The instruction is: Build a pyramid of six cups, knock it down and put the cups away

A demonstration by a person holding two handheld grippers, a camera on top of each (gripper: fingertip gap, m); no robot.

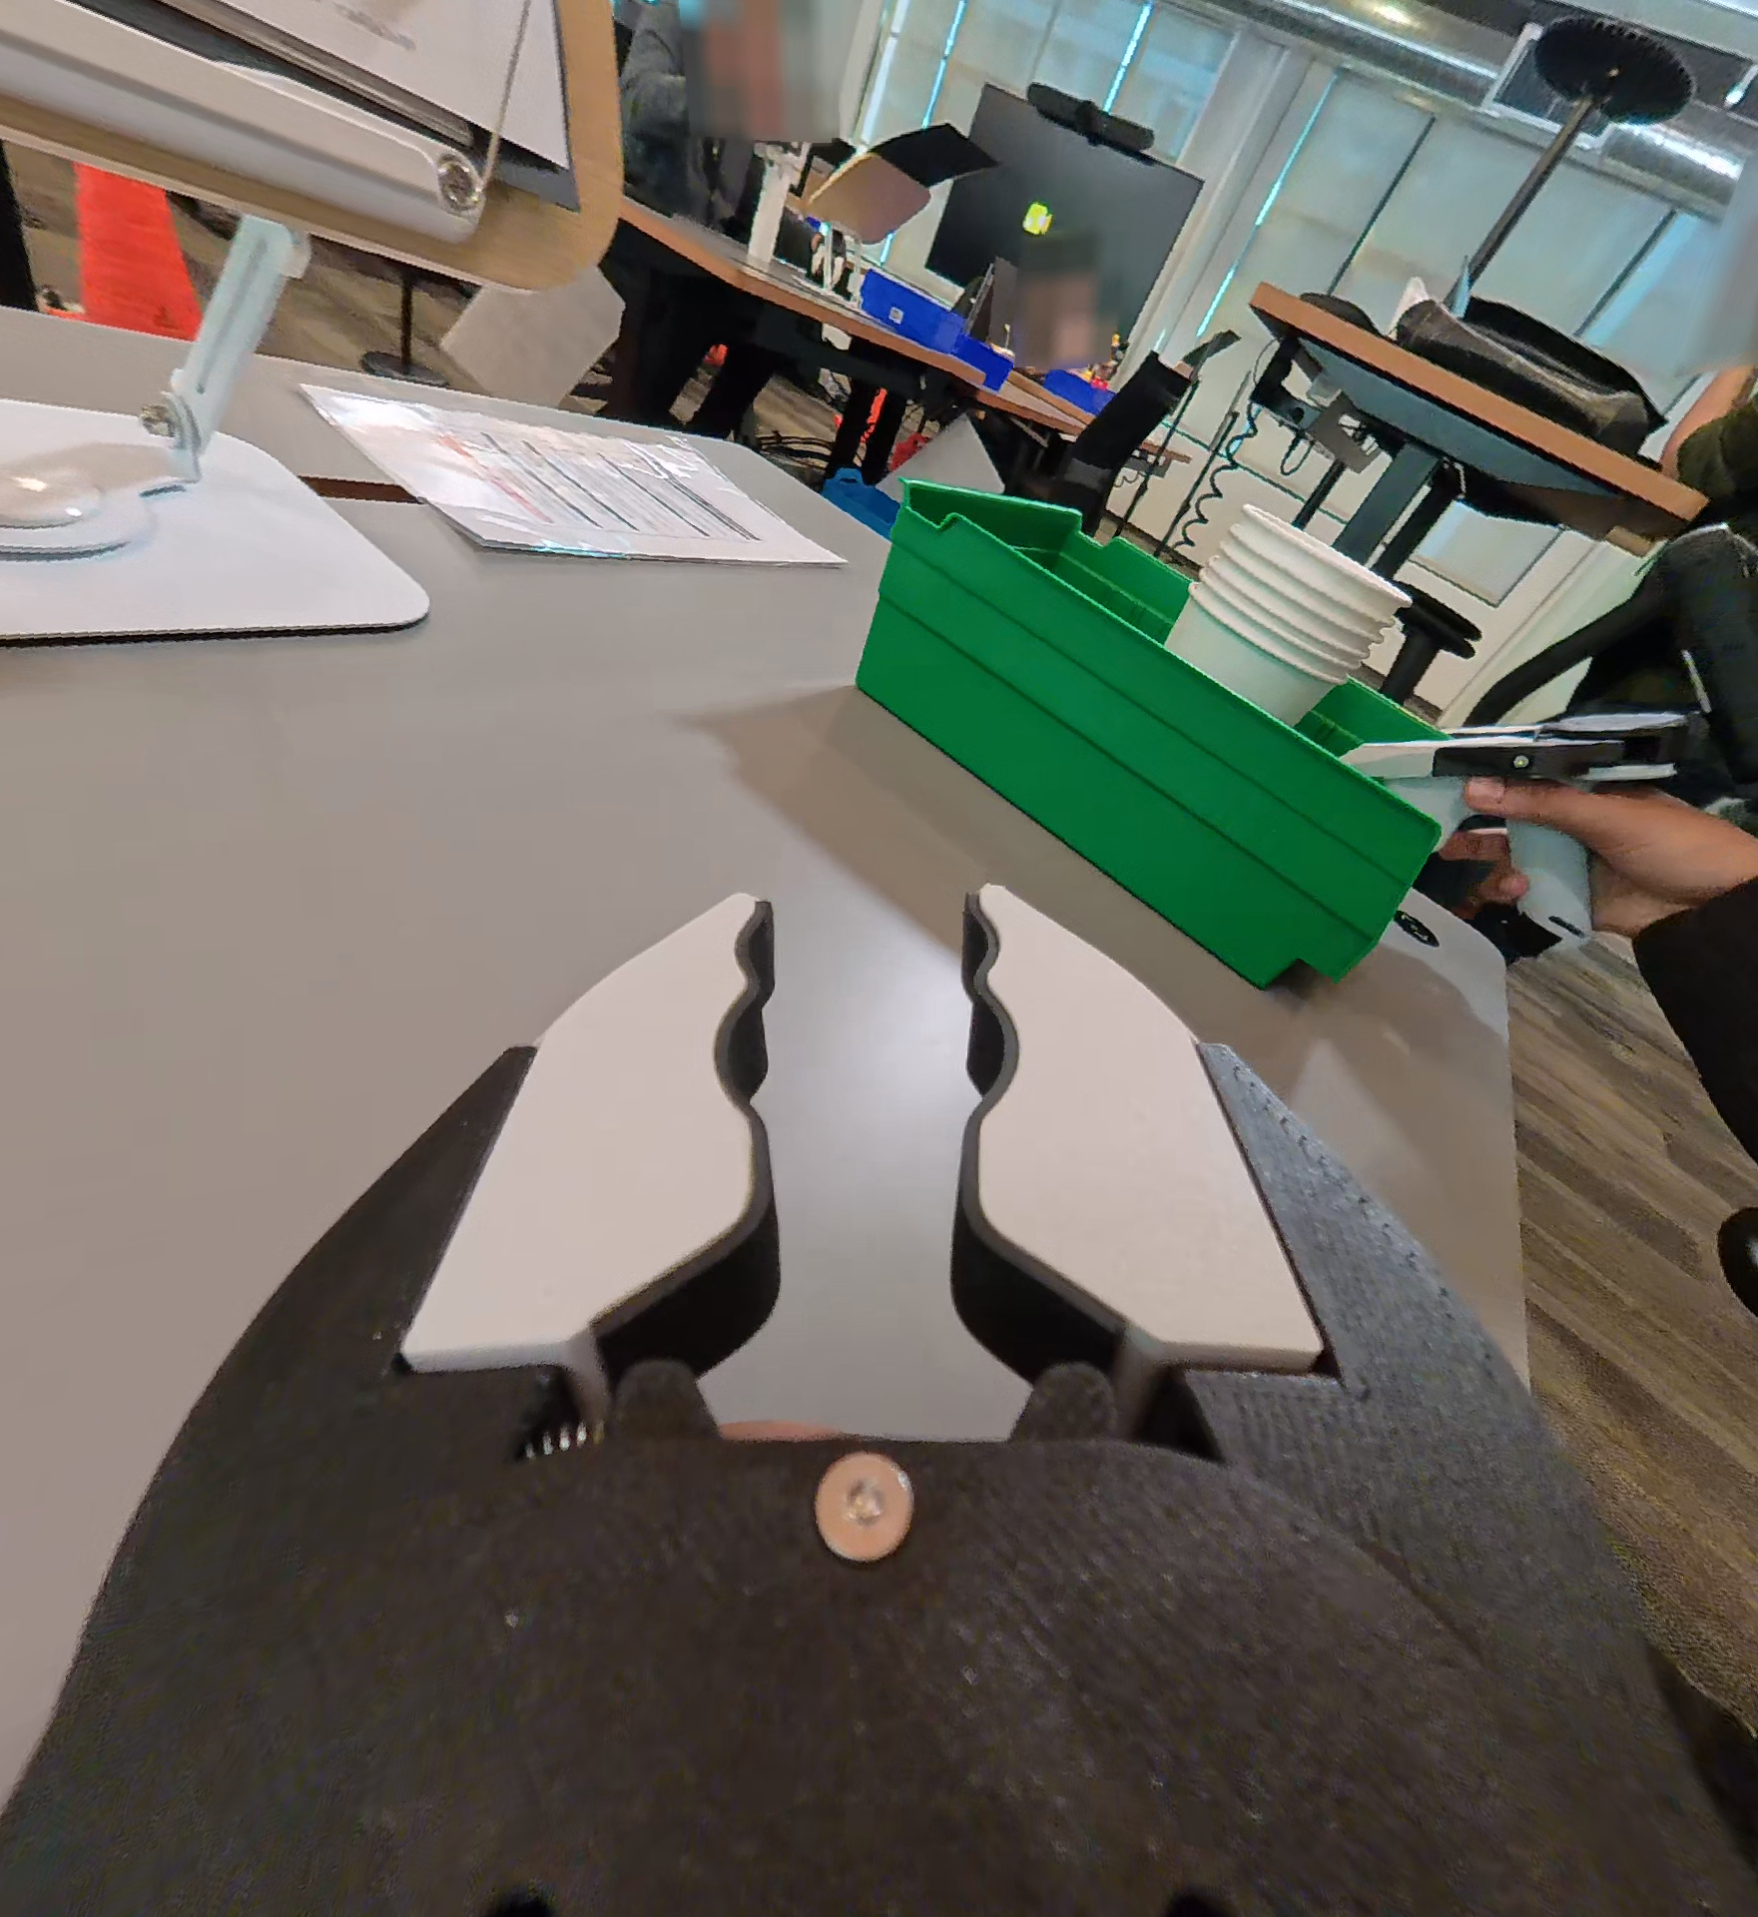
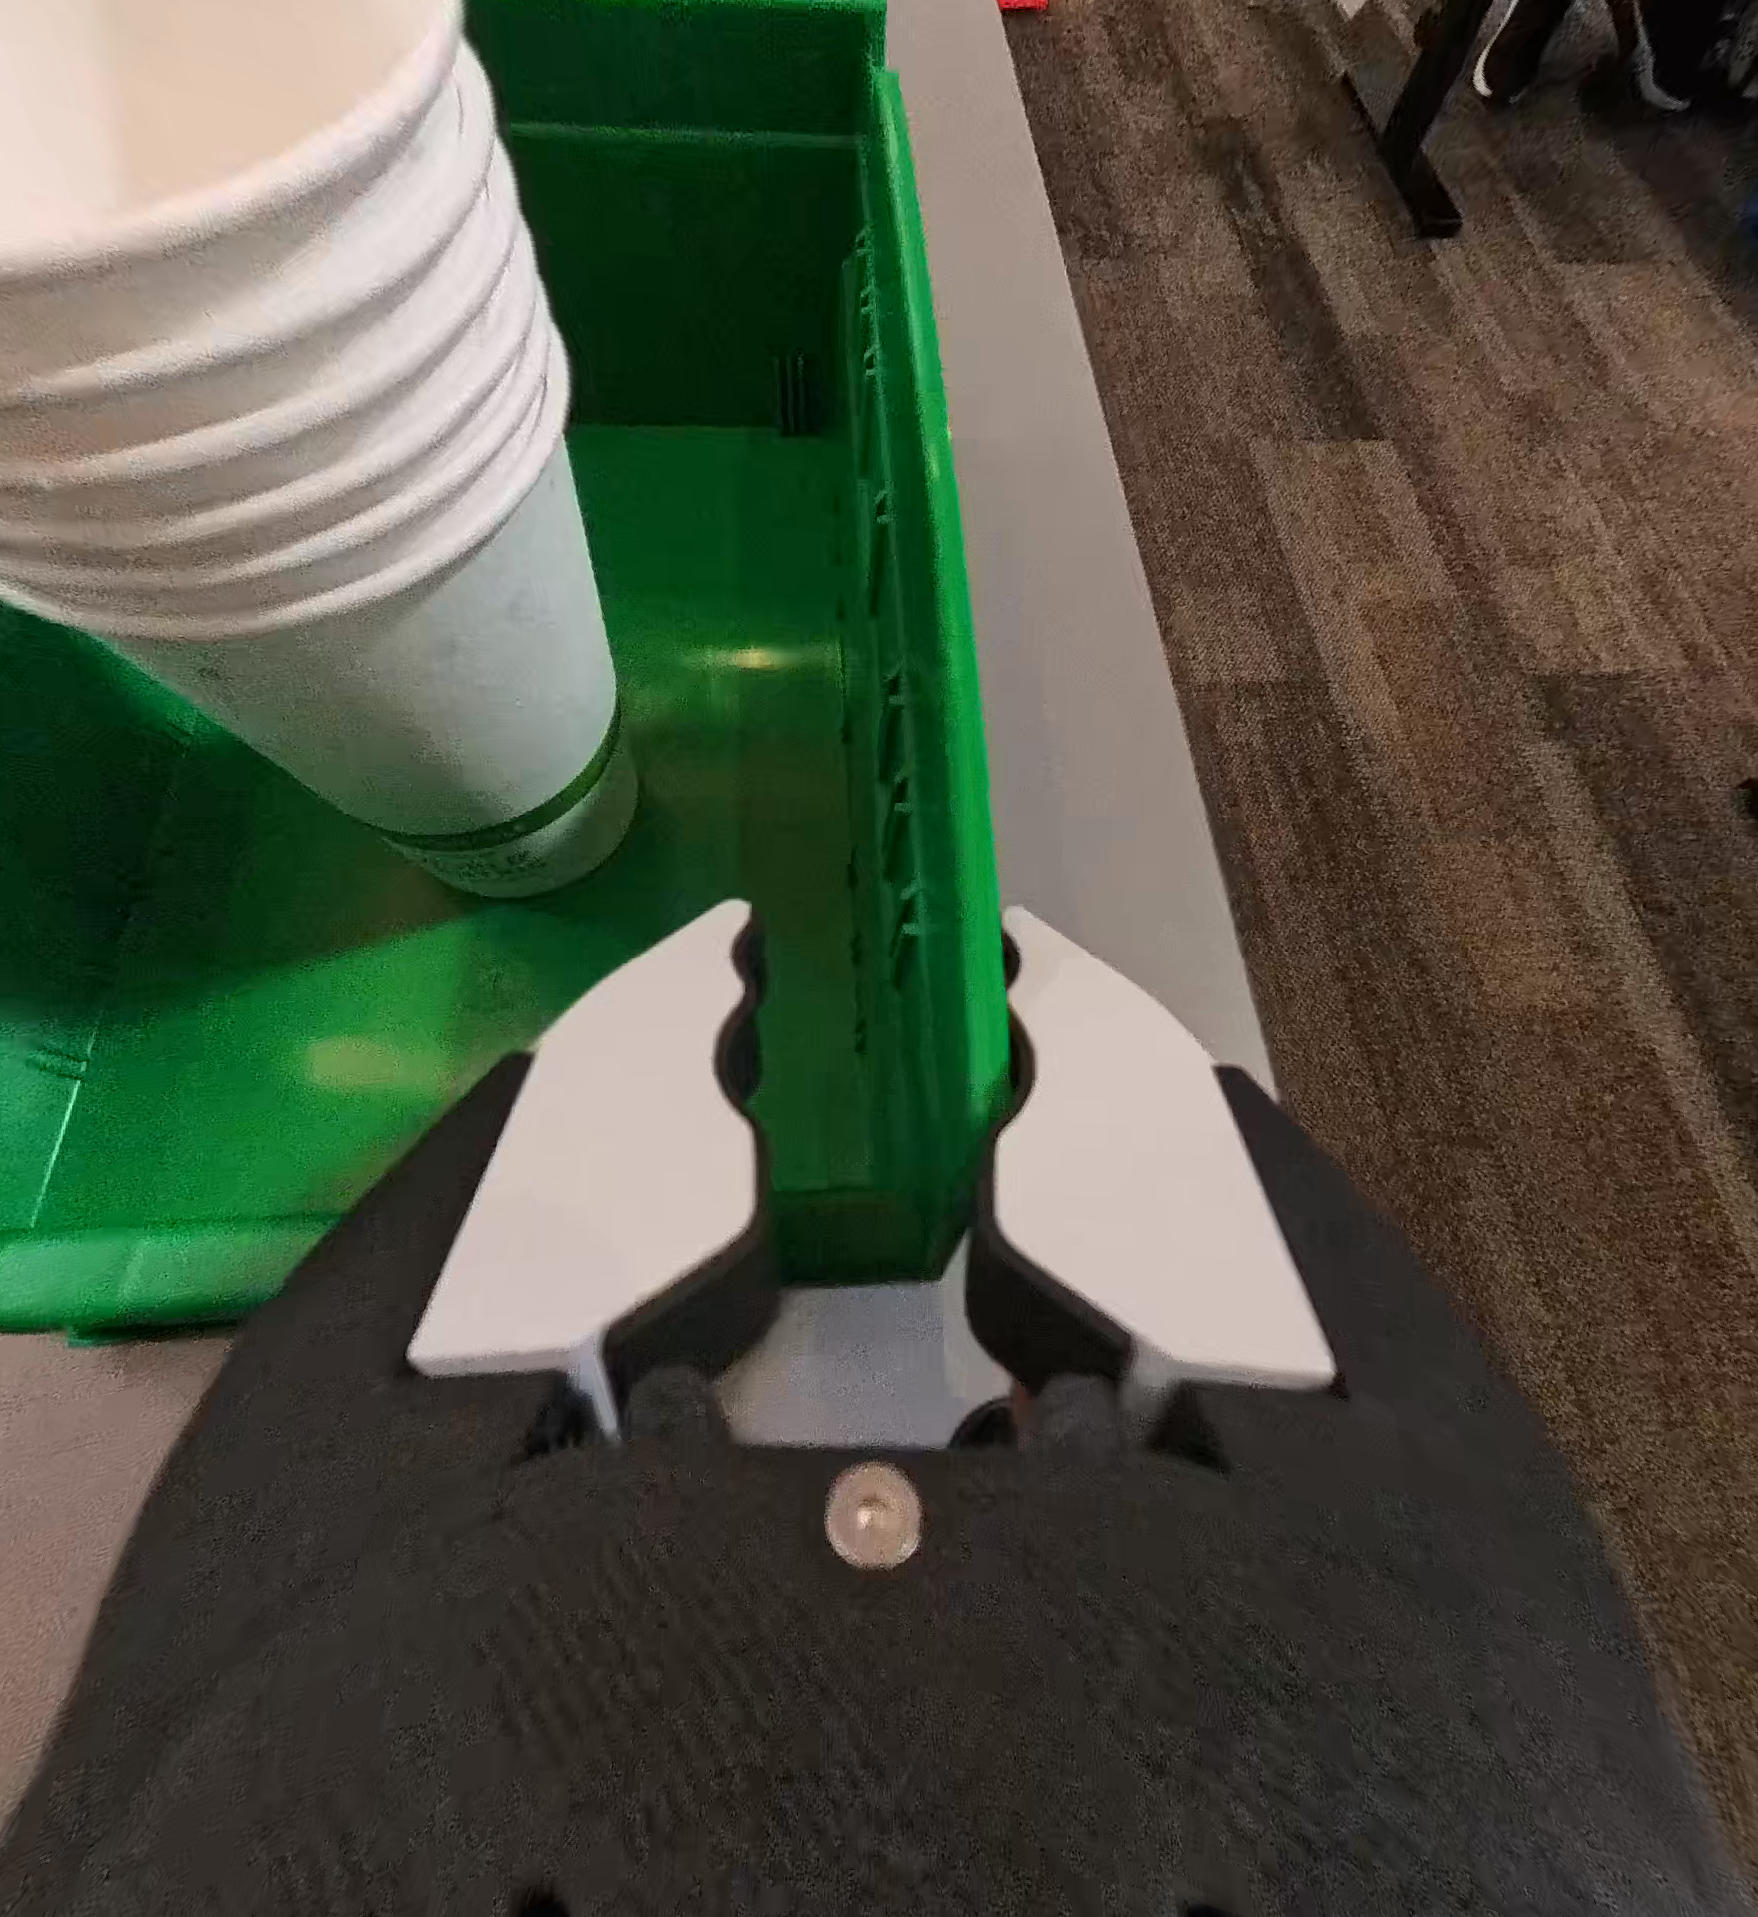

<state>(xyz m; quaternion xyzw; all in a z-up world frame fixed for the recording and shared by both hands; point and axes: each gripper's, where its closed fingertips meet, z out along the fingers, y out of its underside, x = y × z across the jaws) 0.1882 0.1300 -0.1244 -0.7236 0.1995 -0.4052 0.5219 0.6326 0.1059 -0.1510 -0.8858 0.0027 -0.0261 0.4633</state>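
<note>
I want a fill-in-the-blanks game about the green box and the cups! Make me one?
1. The stack of white paper cups stands inside the ____ bin.
2. The right gripper has its fingers on either side of the bin's ____.
3. The left gripper holds ____.
4. The bin sits on a ____ table.

Missing words: green; wall; nothing; grey

Both views are bright and evenly lit, with daylight from the tall windows (image 1: 1269,187) behind and soft ceiling light; the green bin (image 1: 1113,747) throws only a faint shadow on the grey worktop (image 1: 439,830). The wide lens bends straight lines toward the edges, and the far room is slightly soft. In the right wrist view the stacked paper cups (image 2: 231,394) are blurred, and pale glare spots sit on the bin's floor
</note>
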